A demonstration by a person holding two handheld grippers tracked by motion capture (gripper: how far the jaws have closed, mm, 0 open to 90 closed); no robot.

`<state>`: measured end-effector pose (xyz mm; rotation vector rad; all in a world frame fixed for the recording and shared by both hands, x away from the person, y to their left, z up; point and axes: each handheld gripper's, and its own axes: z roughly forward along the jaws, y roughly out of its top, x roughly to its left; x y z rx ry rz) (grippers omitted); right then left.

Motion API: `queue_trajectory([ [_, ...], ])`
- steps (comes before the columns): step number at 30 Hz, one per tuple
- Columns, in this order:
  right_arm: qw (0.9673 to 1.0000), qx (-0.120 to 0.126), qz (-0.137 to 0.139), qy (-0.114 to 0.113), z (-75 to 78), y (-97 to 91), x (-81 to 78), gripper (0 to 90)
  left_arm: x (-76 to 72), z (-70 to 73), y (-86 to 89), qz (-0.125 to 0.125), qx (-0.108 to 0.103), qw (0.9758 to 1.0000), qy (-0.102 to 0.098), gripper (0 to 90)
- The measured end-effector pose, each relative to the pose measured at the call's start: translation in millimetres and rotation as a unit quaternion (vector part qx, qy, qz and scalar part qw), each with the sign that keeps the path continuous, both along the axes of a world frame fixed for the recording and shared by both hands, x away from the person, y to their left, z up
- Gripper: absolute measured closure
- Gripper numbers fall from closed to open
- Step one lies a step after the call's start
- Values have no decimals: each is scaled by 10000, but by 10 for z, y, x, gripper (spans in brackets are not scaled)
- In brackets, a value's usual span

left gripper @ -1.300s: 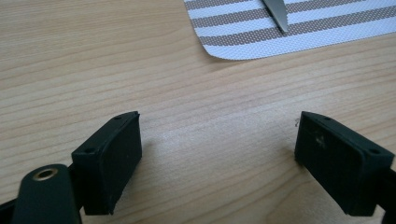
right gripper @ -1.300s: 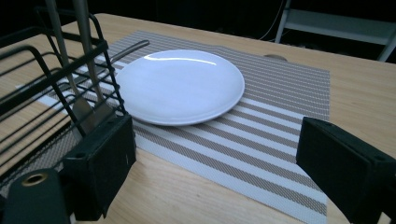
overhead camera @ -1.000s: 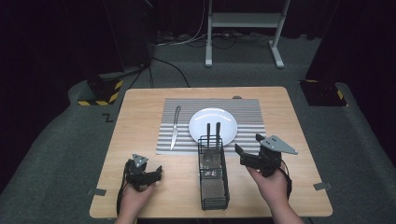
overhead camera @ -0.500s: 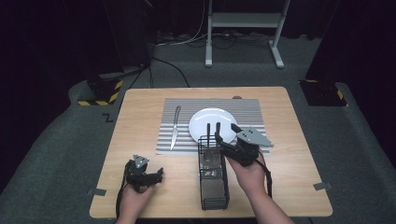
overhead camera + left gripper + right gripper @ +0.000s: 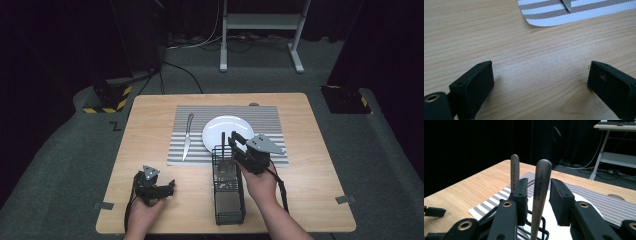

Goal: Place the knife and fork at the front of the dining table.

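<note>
Since a second ago my right hand-held gripper [image 5: 233,141] has swung in from the right side of the bench [image 5: 150,120] to the far end of the black wire caddy [image 5: 229,200], and its jaws have just been closing. They now stand narrowly apart on either side of a grey metal cutlery handle [image 5: 540,195], with a sliver of gap showing on each side, so I am around it but not yet pressing on it. My left hand-held gripper [image 5: 541,82] has kept its place near the front left of the bench, jaws spread wide over bare wood with nothing between them.

That caddy sits near the front of the bench, lengthwise, its far end beside the white plate [image 5: 225,131] on the striped placemat [image 5: 260,117]. The handle stands upright in the caddy's far end, slim at the bottom and widening to a rounded tip, brushed and dull. A second handle [image 5: 514,171] of the same make stands just behind my left jaw. A knife [image 5: 187,135] lies on the mat left of the plate.

Both handles carry small stamped lettering down their length, too fine for me to read.
</note>
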<state>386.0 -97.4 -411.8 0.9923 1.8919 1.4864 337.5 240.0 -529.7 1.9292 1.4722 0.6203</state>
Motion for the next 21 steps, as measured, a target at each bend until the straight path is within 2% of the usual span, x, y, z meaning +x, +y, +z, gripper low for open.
queue_trajectory([
  [6, 9999, -4, 47, 130, -26, 21, 30, 732, 2, 0, 2, -13, 1, 10000, 1, 69],
  [9, 9999, -26, 44, 113, -35, 21, 24, 781, 3, 1, 5, -34, 15, 10000, 10, 69],
  [21, 9997, 136, 210, -57, -34, -31, -37, 798, 4, 1, 5, -35, 15, 10000, 11, 69],
])
